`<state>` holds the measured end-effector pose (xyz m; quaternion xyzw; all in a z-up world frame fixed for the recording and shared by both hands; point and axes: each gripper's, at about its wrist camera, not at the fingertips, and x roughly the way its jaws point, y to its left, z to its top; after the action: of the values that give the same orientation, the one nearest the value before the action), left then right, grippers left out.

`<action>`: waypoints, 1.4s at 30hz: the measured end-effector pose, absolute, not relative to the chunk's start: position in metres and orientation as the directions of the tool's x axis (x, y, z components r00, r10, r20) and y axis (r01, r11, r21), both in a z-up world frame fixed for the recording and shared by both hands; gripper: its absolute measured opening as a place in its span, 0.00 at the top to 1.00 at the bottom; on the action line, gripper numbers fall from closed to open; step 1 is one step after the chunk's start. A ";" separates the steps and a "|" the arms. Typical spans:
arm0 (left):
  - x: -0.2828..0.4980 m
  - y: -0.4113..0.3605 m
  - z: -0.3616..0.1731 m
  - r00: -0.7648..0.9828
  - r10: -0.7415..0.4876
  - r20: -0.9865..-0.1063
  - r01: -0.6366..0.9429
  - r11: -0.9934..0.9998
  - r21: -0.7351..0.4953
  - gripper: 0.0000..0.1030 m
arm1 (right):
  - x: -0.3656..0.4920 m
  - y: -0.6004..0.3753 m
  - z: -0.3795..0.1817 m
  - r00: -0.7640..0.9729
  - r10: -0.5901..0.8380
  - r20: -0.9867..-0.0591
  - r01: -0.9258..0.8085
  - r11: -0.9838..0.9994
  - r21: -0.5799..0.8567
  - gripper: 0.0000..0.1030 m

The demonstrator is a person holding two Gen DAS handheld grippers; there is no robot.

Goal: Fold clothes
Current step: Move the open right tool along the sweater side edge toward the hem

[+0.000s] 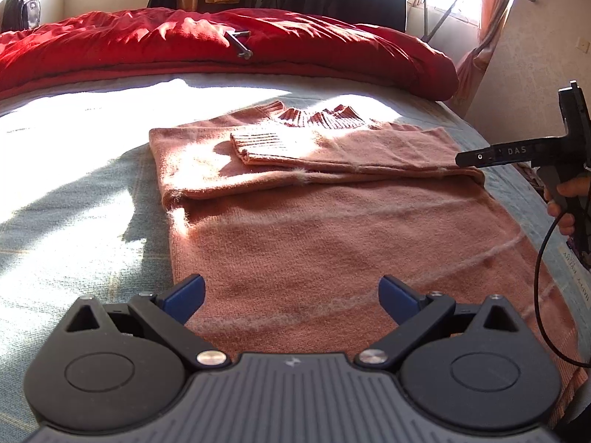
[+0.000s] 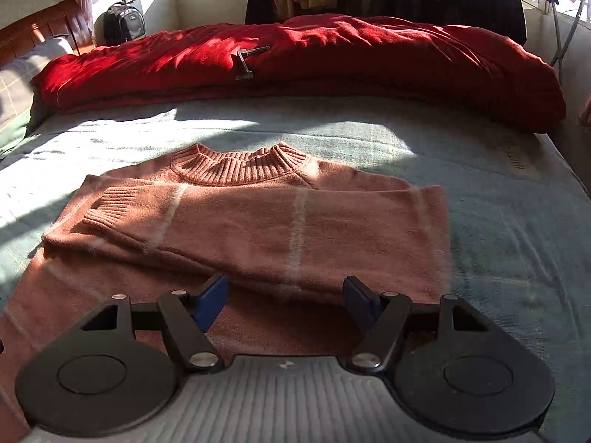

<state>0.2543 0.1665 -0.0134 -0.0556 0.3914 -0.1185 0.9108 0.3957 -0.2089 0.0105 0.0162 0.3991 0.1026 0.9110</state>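
Pink sweater (image 2: pixel 258 229) lies flat on the bed (image 2: pixel 517 221), collar at 12 o'clock in my right wrist view, hem toward me at 6. Both sleeves are already folded across the chest; one ribbed cuff (image 2: pixel 110 203) sits at about 10 o'clock of the body, on top of the knit. Lower body is still stretched out long, so I judge the sleeve step done and the bottom-to-top fold still to come.

My left tongs (image 1: pixel 291 295) are apart, nothing between them, hovering over the lower part of the sweater. My right tongs (image 2: pixel 284 302) are apart too, empty, over the folded sleeve's near edge; from the left view they show at 3 o'clock, off the sweater's side, with a hand on the grip.

Handling guess: soft fuzzy knit, light, floppy, no stiffness at all. It'll sag and drape wherever it's not supported, and the folded sleeves could slide off if I lift fast. Not slippery; the fuzz should grip the pads fine, though it may snag.

Where to grab: the two hem corners, one per tongs, pinching both layers. The hem is below both views, so I can't see its exact edge. Lift level, carry toward the collar, lay down evenly.

Red duvet (image 2: pixel 295 59) is bunched at 12 o'clock beyond the sweater, well apart, no obstacle.
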 end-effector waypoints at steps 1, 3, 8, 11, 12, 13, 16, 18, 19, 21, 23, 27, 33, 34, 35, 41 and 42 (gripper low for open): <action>0.257 0.162 -0.013 0.664 -0.263 -0.700 0.181 0.965 -0.190 0.03 | 0.393 -0.220 0.010 0.669 0.196 -0.717 -0.151 0.980 0.127 0.45; 0.263 0.152 -0.012 0.660 -0.270 -0.701 0.197 0.963 -0.185 0.03 | 0.387 -0.241 0.009 0.687 0.186 -0.703 -0.107 0.982 0.155 0.61; 0.277 0.125 -0.011 0.648 -0.281 -0.707 0.232 0.958 -0.168 0.03 | 0.392 -0.274 0.005 0.727 0.168 -0.666 -0.047 0.979 0.196 0.75; 0.285 0.111 -0.011 0.641 -0.286 -0.712 0.250 0.955 -0.158 0.03 | 0.407 -0.277 0.008 0.746 0.179 -0.641 -0.064 0.978 0.198 0.78; 0.288 0.106 -0.011 0.639 -0.285 -0.715 0.256 0.955 -0.152 0.03 | 0.413 -0.276 0.009 0.747 0.191 -0.637 -0.077 0.976 0.202 0.78; 0.290 0.101 -0.011 0.637 -0.286 -0.716 0.261 0.954 -0.149 0.03 | 0.419 -0.273 0.007 0.742 0.202 -0.639 -0.092 0.975 0.202 0.78; 0.294 0.092 -0.011 0.632 -0.295 -0.717 0.274 0.950 -0.149 0.03 | 0.433 -0.266 -0.008 0.716 0.188 -0.672 -0.114 0.982 0.154 0.78; 0.296 0.087 -0.012 0.627 -0.301 -0.718 0.281 0.948 -0.152 0.03 | 0.440 -0.264 -0.021 0.696 0.149 -0.703 -0.114 0.989 0.097 0.78; 0.296 0.086 -0.012 0.625 -0.304 -0.719 0.284 0.946 -0.153 0.03 | 0.443 -0.265 -0.030 0.684 0.116 -0.720 -0.104 0.993 0.061 0.78; 0.296 0.085 -0.013 0.620 -0.306 -0.722 0.288 0.945 -0.154 0.03 | 0.444 -0.278 -0.041 0.677 0.074 -0.732 -0.065 0.997 0.040 0.81; 0.295 0.086 -0.014 0.618 -0.308 -0.723 0.289 0.945 -0.155 0.03 | 0.439 -0.297 -0.039 0.684 0.071 -0.726 -0.012 0.996 0.085 0.81; 0.296 0.092 -0.015 0.617 -0.318 -0.720 0.283 0.943 -0.174 0.03 | 0.410 -0.316 -0.020 0.718 0.098 -0.689 -0.015 0.992 0.125 0.70; 0.297 0.088 -0.019 0.608 -0.331 -0.721 0.294 0.938 -0.182 0.03 | 0.391 -0.294 -0.034 0.679 0.069 -0.731 -0.146 0.988 -0.042 0.56; 0.296 0.087 -0.019 0.607 -0.330 -0.722 0.296 0.938 -0.180 0.03 | 0.392 -0.289 -0.037 0.677 0.077 -0.732 -0.163 0.985 -0.047 0.56; 0.296 0.087 -0.019 0.608 -0.329 -0.723 0.297 0.938 -0.177 0.03 | 0.394 -0.284 -0.039 0.685 0.076 -0.725 -0.169 0.984 -0.056 0.56; 0.295 0.092 -0.019 0.611 -0.320 -0.724 0.285 0.942 -0.176 0.03 | 0.405 -0.277 -0.039 0.718 0.024 -0.695 -0.095 0.993 -0.064 0.78; 0.295 0.093 -0.020 0.611 -0.320 -0.724 0.281 0.943 -0.180 0.03 | 0.404 -0.279 -0.041 0.720 0.009 -0.694 -0.076 0.995 -0.066 0.78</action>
<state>0.2950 0.0932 -0.0201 -0.0241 0.4082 -0.1677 0.8970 0.4043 -0.2786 -0.0409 -0.0447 0.3737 0.0229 0.9262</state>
